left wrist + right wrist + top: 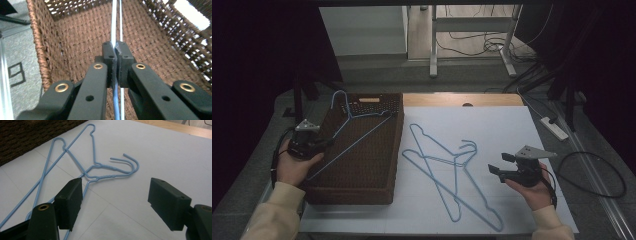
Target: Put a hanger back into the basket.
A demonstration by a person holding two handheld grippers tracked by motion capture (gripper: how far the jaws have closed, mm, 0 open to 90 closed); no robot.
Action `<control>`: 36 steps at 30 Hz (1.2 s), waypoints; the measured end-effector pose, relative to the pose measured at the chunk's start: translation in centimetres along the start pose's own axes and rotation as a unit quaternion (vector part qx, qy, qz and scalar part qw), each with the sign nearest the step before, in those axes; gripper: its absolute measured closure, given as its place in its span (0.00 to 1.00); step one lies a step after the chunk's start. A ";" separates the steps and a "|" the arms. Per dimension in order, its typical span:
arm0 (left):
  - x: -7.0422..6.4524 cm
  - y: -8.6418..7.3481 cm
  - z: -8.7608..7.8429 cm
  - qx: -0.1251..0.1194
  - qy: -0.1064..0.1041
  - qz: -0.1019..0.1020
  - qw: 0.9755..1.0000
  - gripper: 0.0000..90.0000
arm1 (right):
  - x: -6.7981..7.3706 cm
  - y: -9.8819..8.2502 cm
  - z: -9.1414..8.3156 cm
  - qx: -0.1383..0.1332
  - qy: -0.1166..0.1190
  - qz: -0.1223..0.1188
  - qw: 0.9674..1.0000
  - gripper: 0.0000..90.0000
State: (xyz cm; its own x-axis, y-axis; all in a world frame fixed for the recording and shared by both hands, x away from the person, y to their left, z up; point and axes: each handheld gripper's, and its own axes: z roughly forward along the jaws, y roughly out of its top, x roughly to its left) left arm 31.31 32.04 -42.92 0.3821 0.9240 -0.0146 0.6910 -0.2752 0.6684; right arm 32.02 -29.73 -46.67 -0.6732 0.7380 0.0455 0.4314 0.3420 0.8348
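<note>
3 blue wire hangers are in play: 1 hanger is pinched on its bottom wire by the left gripper, whose jaws are closed tight on the wire, as the left gripper view shows with the pads pressed together on the thin rod. It lies slanted across the brown woven basket, its hook rising past the basket's rim at about 11 o'clock, its far shoulder resting near the rim at 1 o'clock.

The step in hand is judged to be laying this hanger down into the basket. It would be done well if the held end were lowered until the wire rests on the basket floor, and the hook end were brought inside the rim before the jaws are released; otherwise the hanger may be left propped on the edge.

2 crossed hangers lie flat on the white table, at 3 o'clock from the basket. The right gripper is held with its jaws wide apart and nothing between them, just to 3 o'clock of that pair, hooks lying ahead of it. A single wire should be picked, away from the crossing.
</note>
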 end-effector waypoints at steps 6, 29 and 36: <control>0.1 0.0 0.5 0.022 0.005 0.001 1.000 0.97 | 0.0 0.0 0.1 0.003 0.001 -0.001 1.000 0.31; 0.0 0.7 2.9 0.146 0.043 -0.013 0.988 0.96 | 0.0 -0.1 0.3 0.008 0.001 -0.003 1.000 0.31; -0.2 0.8 2.3 0.119 0.053 -0.009 0.991 0.75 | 0.0 -0.1 0.2 0.009 0.001 -0.004 1.000 0.31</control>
State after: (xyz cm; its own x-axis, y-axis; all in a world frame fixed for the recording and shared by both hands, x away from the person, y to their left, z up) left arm 33.21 31.06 -44.16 0.3103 0.9486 0.0620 0.8267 -0.3015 0.4750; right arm 32.10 -29.59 -46.88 -0.6778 0.7341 0.0401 0.4362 0.3577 0.8257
